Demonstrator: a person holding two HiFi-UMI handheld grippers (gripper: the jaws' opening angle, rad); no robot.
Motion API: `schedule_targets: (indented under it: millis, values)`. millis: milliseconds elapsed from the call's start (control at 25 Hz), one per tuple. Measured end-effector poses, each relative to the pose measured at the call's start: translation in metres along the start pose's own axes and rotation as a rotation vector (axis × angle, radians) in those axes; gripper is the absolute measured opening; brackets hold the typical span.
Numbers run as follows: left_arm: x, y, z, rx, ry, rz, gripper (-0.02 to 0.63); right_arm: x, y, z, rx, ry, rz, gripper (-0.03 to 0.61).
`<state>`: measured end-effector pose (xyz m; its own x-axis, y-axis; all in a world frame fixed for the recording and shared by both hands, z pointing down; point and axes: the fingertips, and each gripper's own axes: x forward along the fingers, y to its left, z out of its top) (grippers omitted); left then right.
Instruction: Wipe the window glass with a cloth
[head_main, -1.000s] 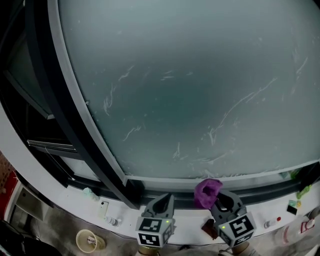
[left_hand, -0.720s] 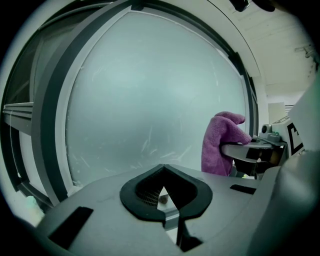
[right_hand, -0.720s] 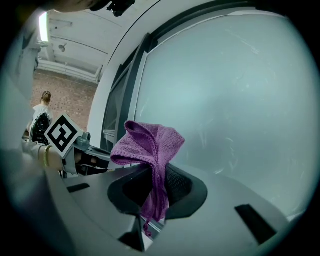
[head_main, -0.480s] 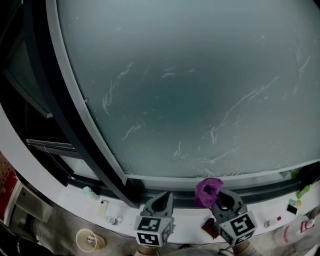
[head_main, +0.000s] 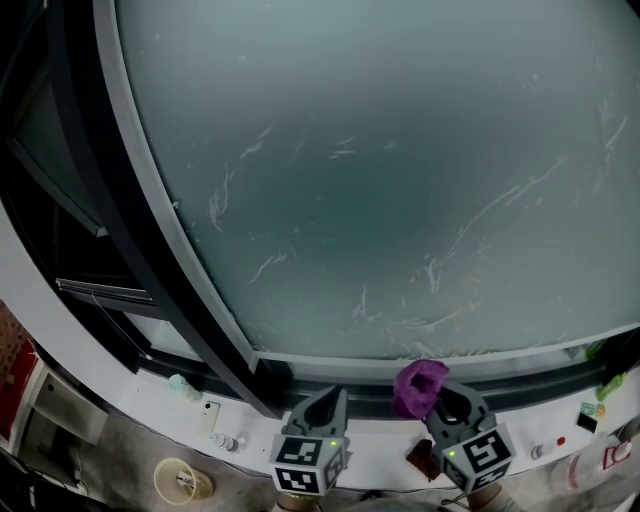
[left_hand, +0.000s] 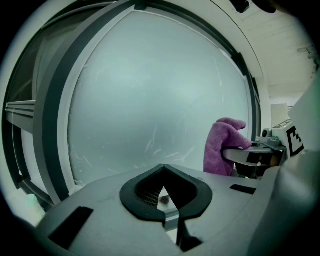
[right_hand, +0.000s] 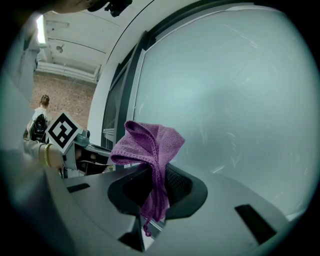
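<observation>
Most of the head view is filled by the window glass (head_main: 400, 180), which is frosted and marked with pale streaks at centre and centre right. It is bordered at the left by a dark frame (head_main: 130, 240) and along the bottom by a white sill (head_main: 250, 425).

At the lower left of the frame, several things are seen:
- A small white flat object (head_main: 207, 417) and a tiny bottle (head_main: 228, 441) lie on the sill.
- A round cup (head_main: 175, 480) stands below them.
- A dark red object (head_main: 418, 458) lies just beside the right gripper (head_main: 450, 405).
- Something green (head_main: 608, 384) is seen at the right edge.

At bottom centre, the left gripper (head_main: 322, 408) is held over the sill. In its own view its jaws are seen pressed together with nothing between them.

The purple cloth (head_main: 418, 385) is clamped in the right gripper, and its bunched top is raised before the bottom rail of the window. Whether it touches the glass cannot be told.

In the right gripper view the cloth (right_hand: 150, 142) is draped over the clenched jaws, and part of the pane behind it is hidden. A distant person (right_hand: 40, 112) is seen at the left before a brick wall.

Compared with a second ago, both grippers and the cloth are found at almost the same place in the frame. The streaks on the glass are shifted slightly down and to the right.
</observation>
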<state>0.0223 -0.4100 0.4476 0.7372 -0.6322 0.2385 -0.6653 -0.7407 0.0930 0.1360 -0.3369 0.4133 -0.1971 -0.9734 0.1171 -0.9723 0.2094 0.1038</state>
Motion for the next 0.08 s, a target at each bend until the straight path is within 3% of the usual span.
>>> schedule_targets:
  millis: [80]
  values:
    - [0.0006, 0.0014, -0.002, -0.003, 0.008, 0.002, 0.005, 0.0008, -0.0011, -0.0009, -0.012, 0.004, 0.003, 0.053]
